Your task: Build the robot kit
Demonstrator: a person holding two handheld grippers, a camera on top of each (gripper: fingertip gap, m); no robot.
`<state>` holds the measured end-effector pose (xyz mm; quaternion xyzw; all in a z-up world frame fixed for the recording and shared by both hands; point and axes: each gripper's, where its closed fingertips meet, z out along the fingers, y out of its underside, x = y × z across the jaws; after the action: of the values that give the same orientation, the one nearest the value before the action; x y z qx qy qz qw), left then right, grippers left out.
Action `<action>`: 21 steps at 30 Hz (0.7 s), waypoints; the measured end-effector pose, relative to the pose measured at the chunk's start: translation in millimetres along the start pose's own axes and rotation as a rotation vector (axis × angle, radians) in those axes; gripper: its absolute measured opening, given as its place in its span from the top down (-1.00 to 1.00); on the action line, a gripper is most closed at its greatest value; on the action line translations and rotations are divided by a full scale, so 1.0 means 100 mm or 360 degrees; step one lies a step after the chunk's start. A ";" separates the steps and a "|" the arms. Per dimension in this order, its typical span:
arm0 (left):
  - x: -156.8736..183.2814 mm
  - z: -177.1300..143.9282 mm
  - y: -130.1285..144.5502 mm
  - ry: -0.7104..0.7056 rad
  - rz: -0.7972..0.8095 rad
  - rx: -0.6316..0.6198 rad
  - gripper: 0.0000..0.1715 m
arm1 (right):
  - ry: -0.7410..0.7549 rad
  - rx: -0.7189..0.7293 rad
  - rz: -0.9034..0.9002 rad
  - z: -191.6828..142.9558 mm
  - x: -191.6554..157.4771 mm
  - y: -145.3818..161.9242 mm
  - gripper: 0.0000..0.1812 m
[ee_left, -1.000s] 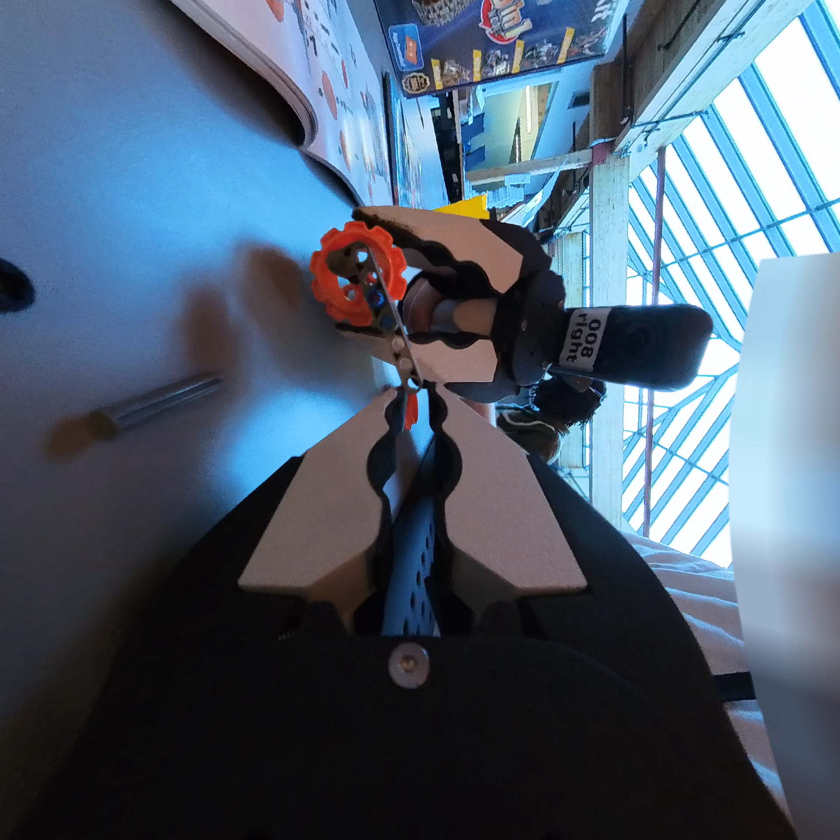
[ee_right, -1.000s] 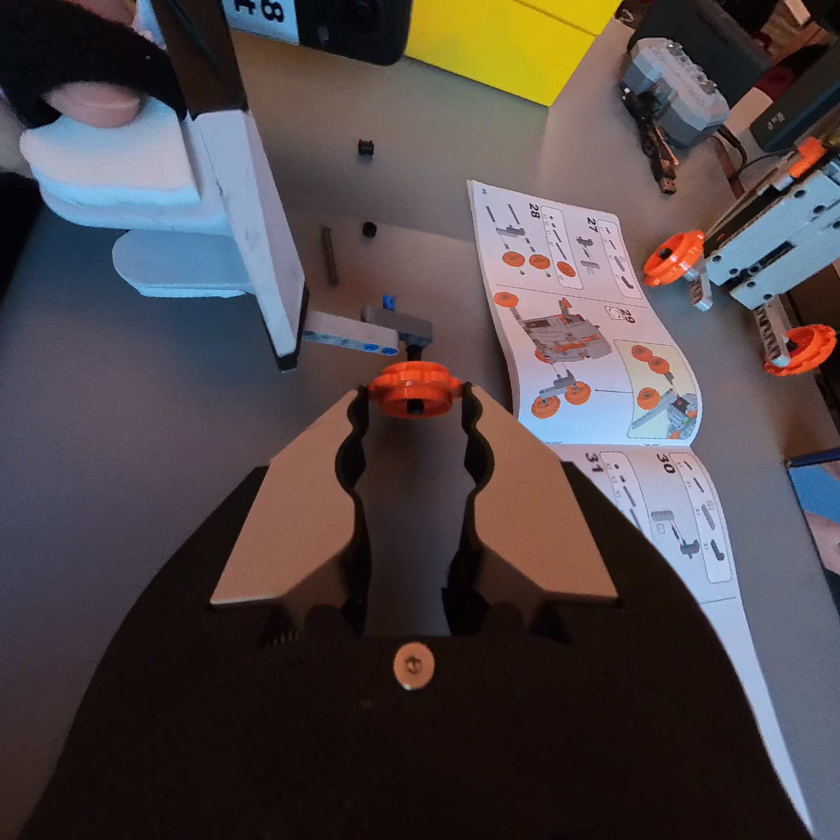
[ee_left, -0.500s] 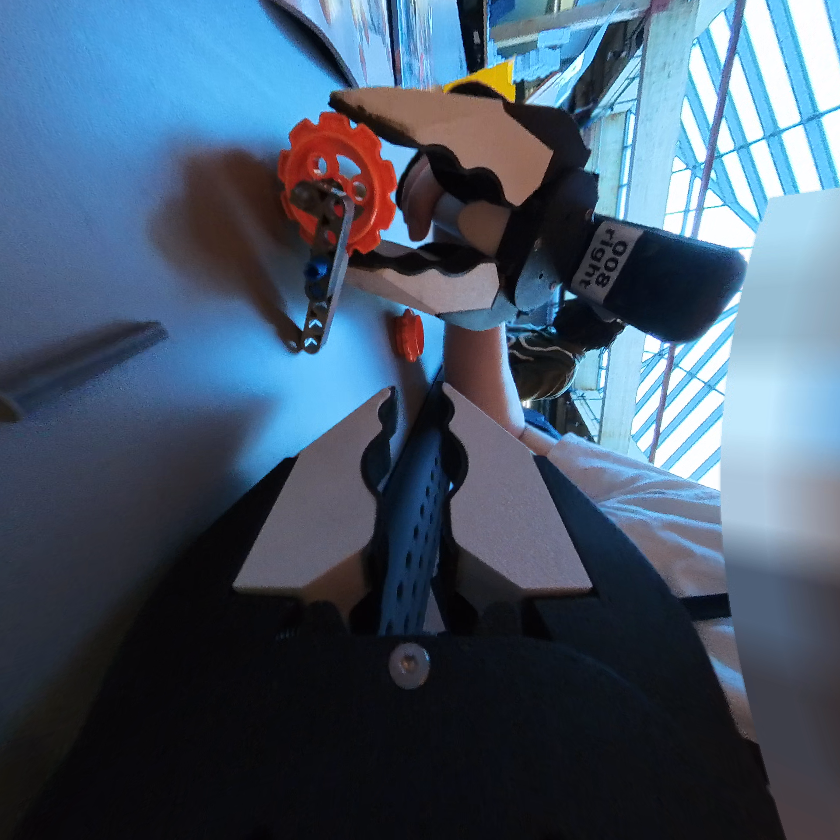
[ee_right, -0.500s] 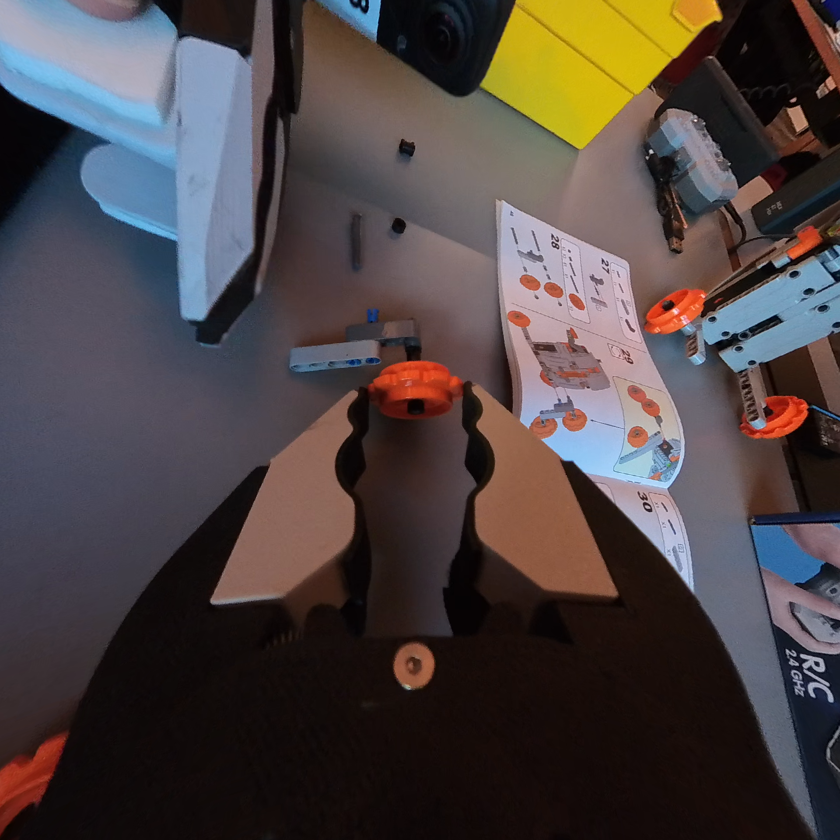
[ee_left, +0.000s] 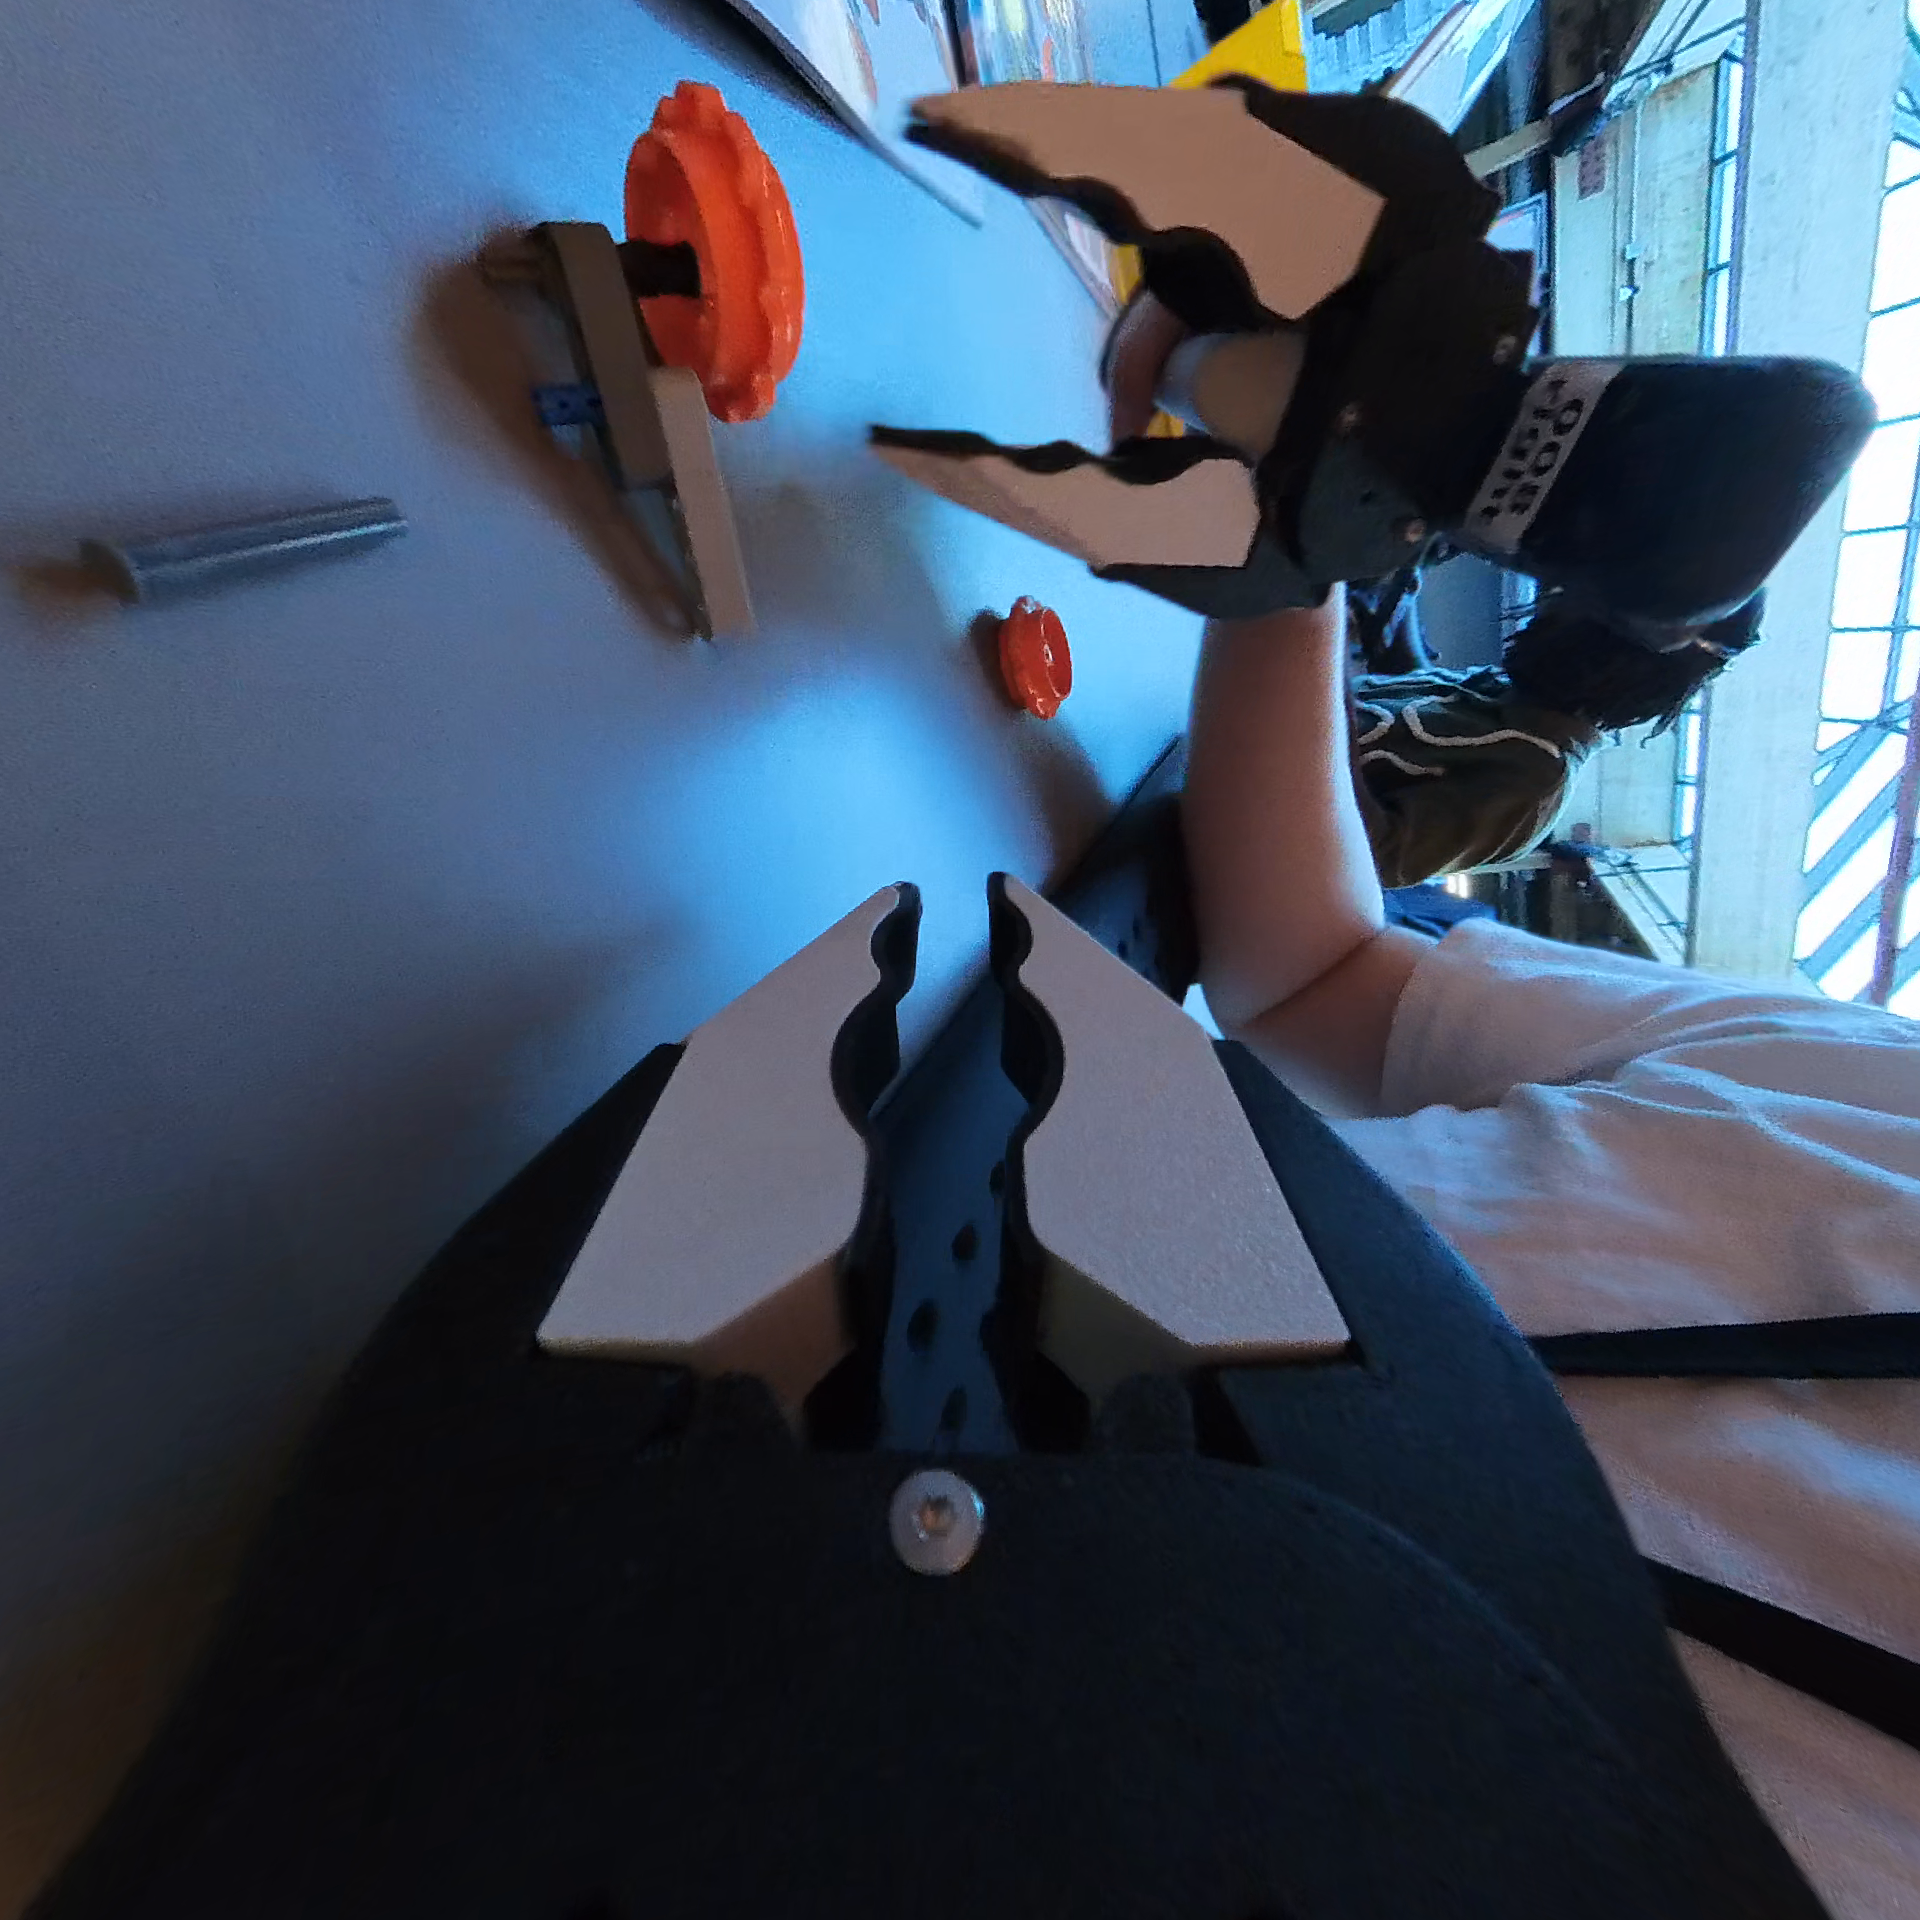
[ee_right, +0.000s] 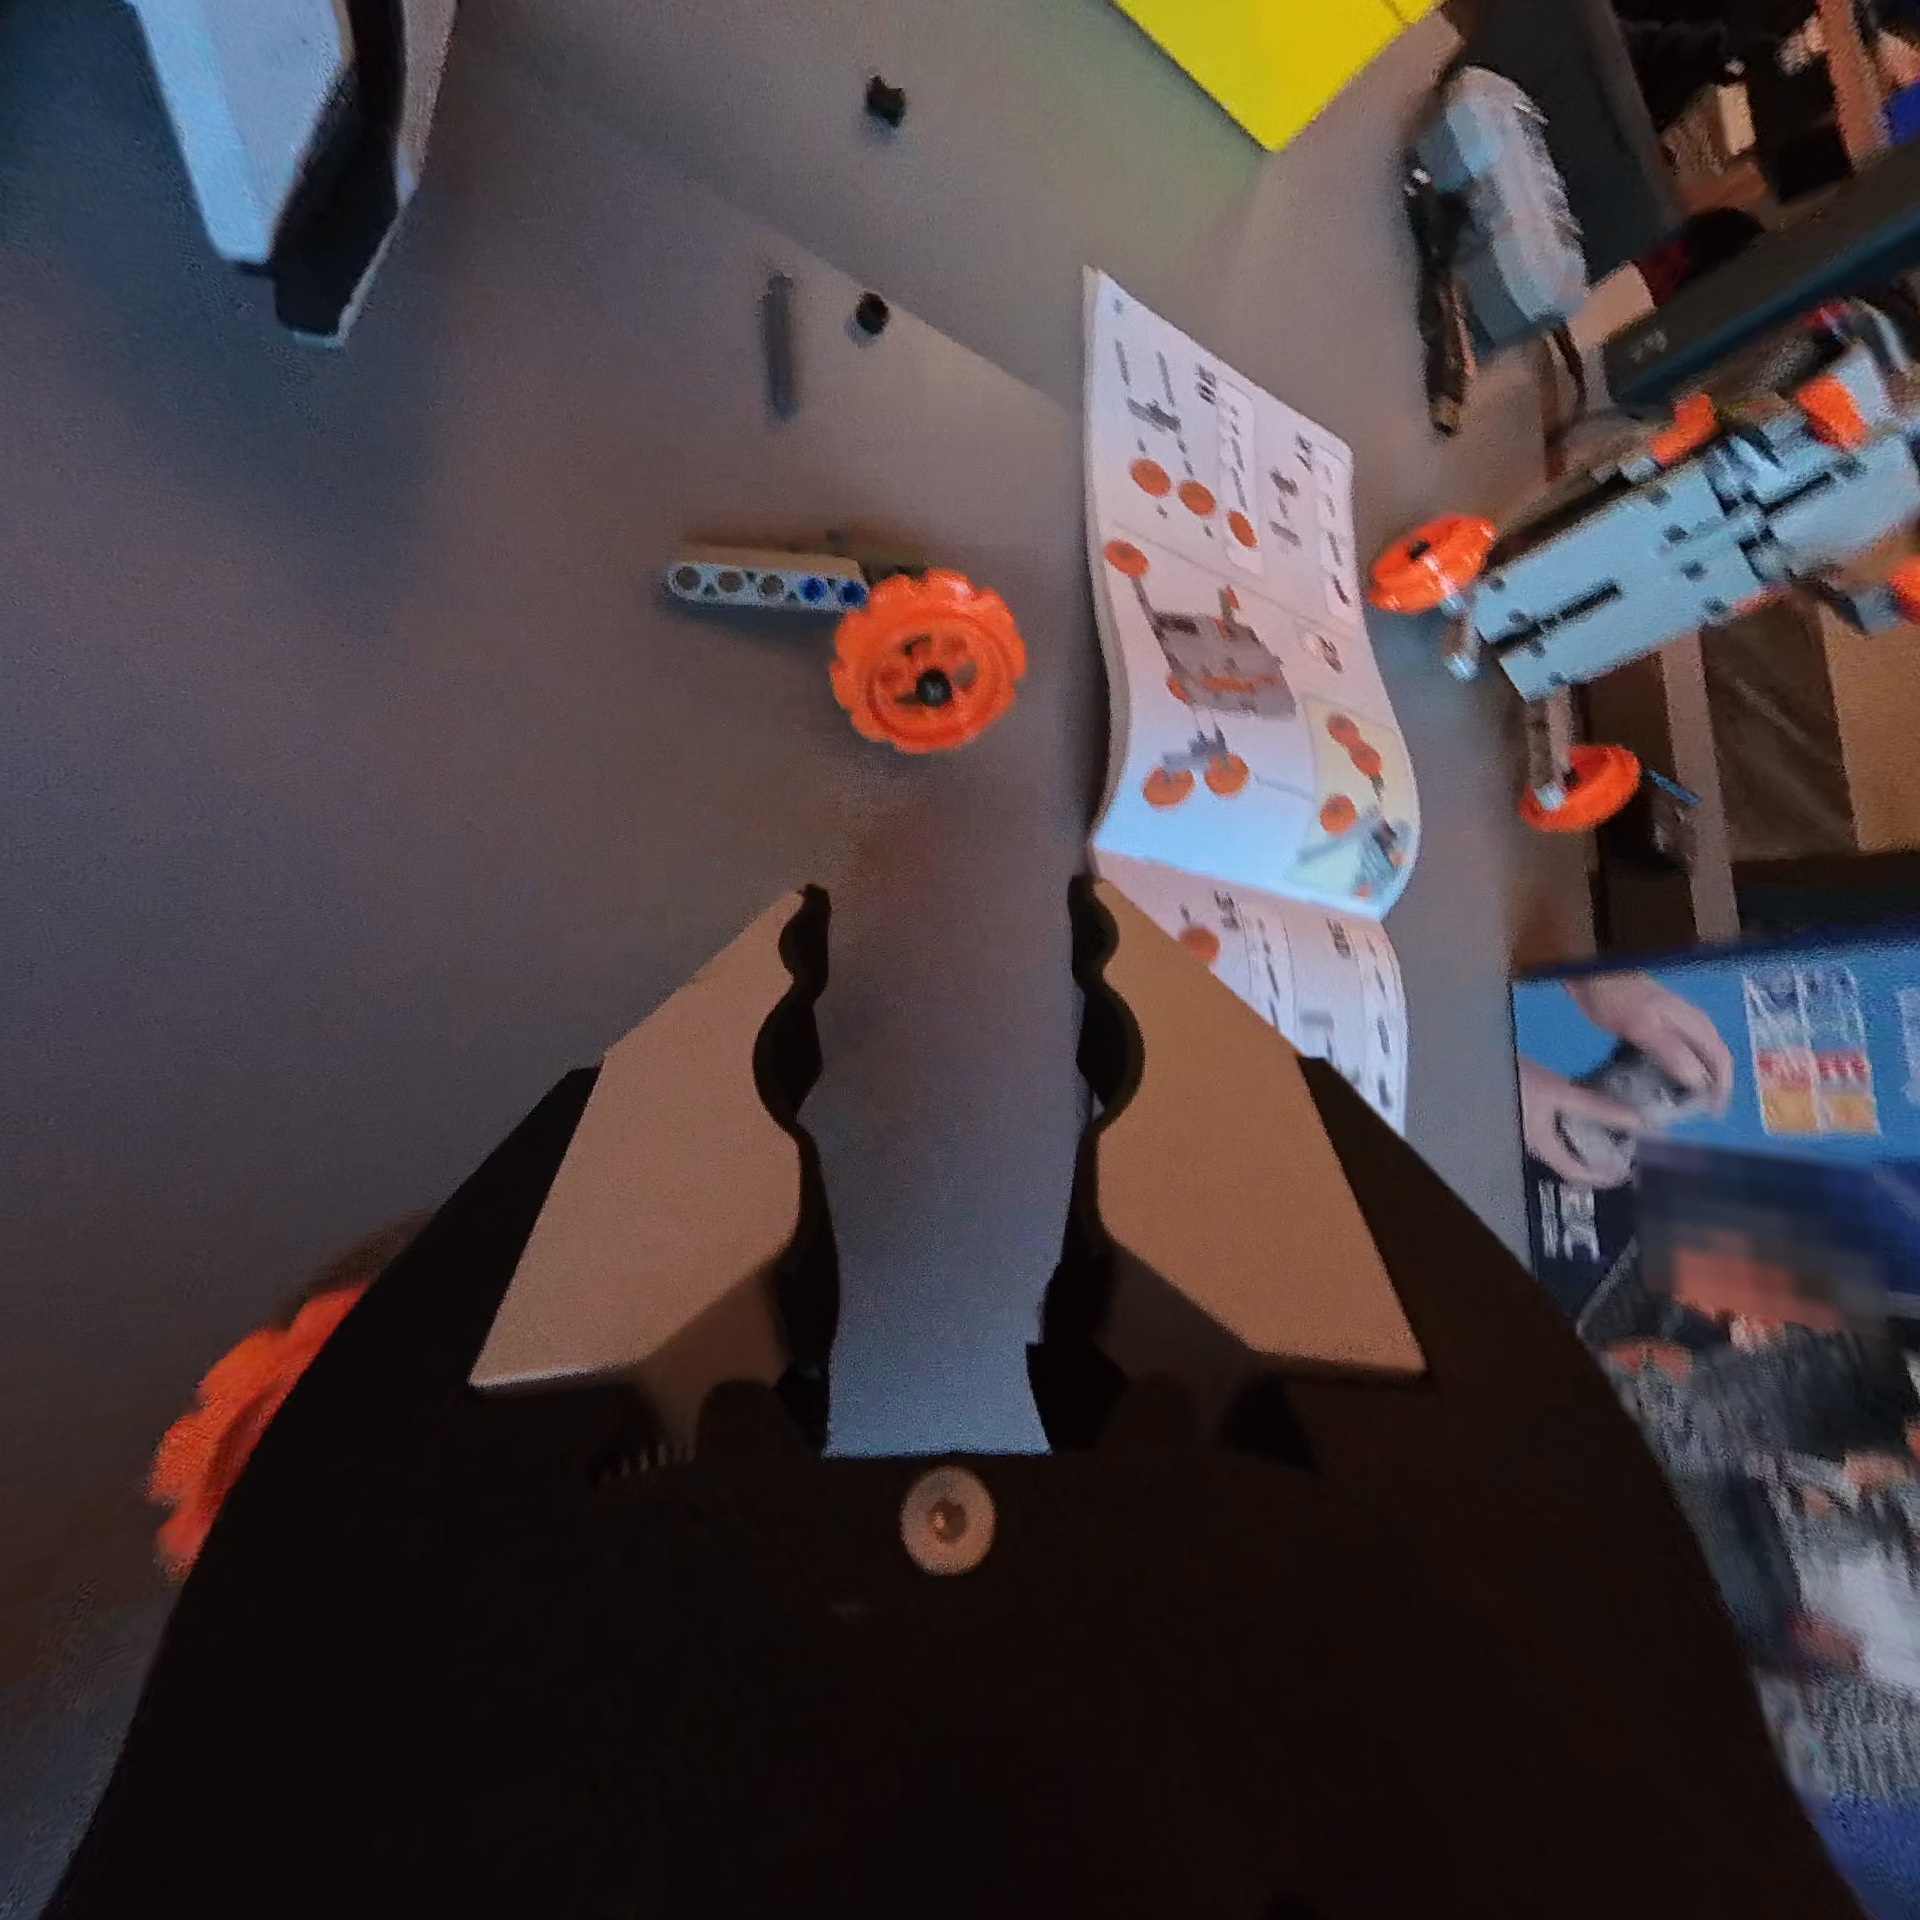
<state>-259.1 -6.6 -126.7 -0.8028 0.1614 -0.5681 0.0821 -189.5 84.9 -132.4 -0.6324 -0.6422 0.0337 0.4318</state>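
The right hand-held gripper point(ee_right: 945, 904) hangs above the grey bench point(ee_right: 364, 831) with its jaws spread and nothing between them. At 12 o'clock from its fingertips, a short way off, lies a small toy-brick piece: an orange wheel point(ee_right: 928, 660) on a black axle fixed to a pale grey beam point(ee_right: 764, 585) with blue pins. An open instruction booklet point(ee_right: 1247, 665) lies just beside the wheel at 3 o'clock. Farther out at 2 o'clock stands a grey brick model point(ee_right: 1683, 540) with orange wheels, and a blue box point(ee_right: 1714, 1049) sits at 4 o'clock. A thin grey rod point(ee_right: 777, 343) and two small black bits lie at 12 o'clock beyond the beam.

The left hand-held gripper point(ee_left: 954, 909) is nearly closed (only a narrow gap shows between the tips) and grips nothing. In its view, which is turned on its side, the wheel point(ee_left: 717, 249) and beam point(ee_left: 665, 457) sit at 11 o'clock, well apart from it. A second, smaller orange wheel point(ee_left: 1036, 657) lies alone at 12 o'clock, between the left gripper and the right one point(ee_left: 894, 286).
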 end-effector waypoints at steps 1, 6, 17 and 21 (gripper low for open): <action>-0.01 -0.03 0.01 -0.0011 0.0014 0.0013 0.88 | 0.0015 0.0004 0.0085 -0.13 0.01 0.05 0.49; -0.06 -0.16 -0.02 -0.0081 0.0076 0.0071 0.88 | -0.0055 0.0108 0.0675 -0.67 -0.12 0.25 0.53; -0.26 -0.30 -0.11 -0.0491 0.0333 0.0110 0.88 | -0.0102 -0.0144 0.1149 0.20 -0.30 -0.47 0.65; -0.39 -0.54 -0.23 -0.0678 0.0544 0.0192 0.87 | -0.0092 -0.0124 0.1372 0.28 -0.37 -0.42 0.65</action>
<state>-317.8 31.2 -135.4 -0.8589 0.2396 -0.3731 0.2563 -246.0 59.4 -144.3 -0.8573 -0.3321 0.2044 0.3360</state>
